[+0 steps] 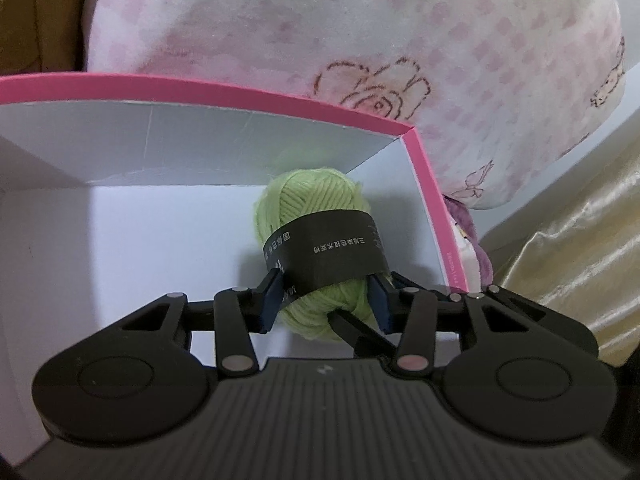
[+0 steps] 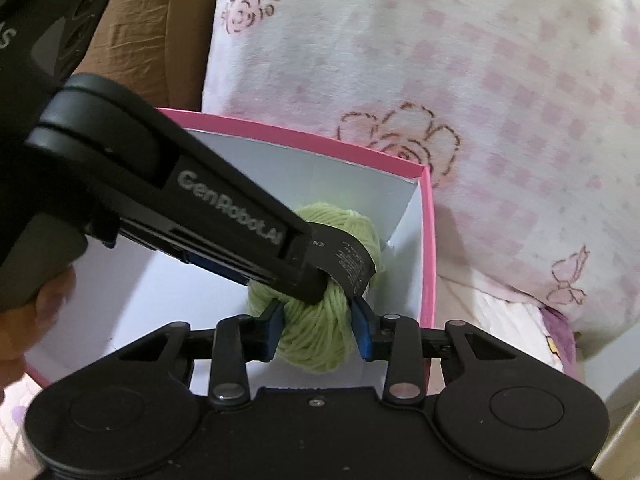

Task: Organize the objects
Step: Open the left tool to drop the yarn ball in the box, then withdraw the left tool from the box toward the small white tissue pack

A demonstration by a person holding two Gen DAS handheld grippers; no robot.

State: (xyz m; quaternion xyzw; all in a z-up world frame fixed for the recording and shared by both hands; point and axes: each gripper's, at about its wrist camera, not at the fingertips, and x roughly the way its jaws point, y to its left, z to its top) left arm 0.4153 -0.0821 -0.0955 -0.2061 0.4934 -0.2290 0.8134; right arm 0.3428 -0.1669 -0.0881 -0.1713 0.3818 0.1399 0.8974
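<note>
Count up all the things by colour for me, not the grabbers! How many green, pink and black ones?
Green: 1, the yarn ball
Pink: 2, the box and the blanket
Black: 1, the label around the yarn
Total: 4

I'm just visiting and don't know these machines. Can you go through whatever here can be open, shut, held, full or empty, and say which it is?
pink box: open, no lid on it, holding only the yarn.
green yarn ball: inside the box near its right wall, paper band still on, gripped at both ends.
left gripper: shut on the yarn.
right gripper: shut on the yarn.
</note>
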